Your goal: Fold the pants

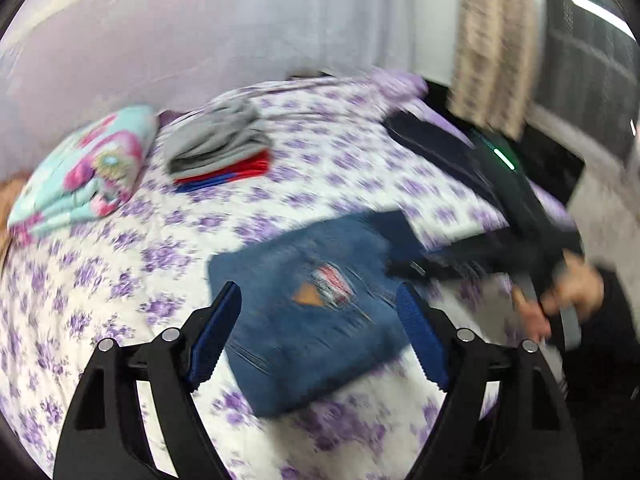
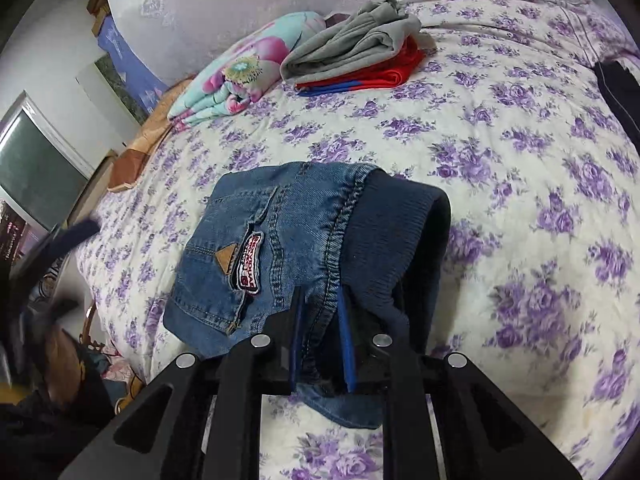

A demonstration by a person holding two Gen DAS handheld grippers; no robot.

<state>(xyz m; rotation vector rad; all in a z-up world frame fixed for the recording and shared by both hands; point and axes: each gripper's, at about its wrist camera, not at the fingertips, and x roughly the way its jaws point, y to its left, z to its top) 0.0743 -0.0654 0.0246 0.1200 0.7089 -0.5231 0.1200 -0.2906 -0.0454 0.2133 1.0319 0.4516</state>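
The folded blue jeans [image 1: 304, 320] lie on the floral bedspread [image 1: 120, 280], back pocket patch up. My left gripper [image 1: 320, 336] is open above them, its fingers apart on either side of the bundle, holding nothing. In the right wrist view the jeans [image 2: 260, 248] show a dark ribbed waistband [image 2: 392, 232] on the right. My right gripper [image 2: 322, 344] is shut on the near edge of the jeans by the waistband seam. The right gripper body and the hand holding it show blurred at the right of the left wrist view [image 1: 520, 216].
A stack of folded grey, red and blue clothes [image 2: 356, 56] and a folded floral blanket [image 2: 240, 76] lie at the far side of the bed. A dark garment [image 2: 620, 96] lies at the right edge. The bed's left edge drops toward furniture [image 2: 40, 176].
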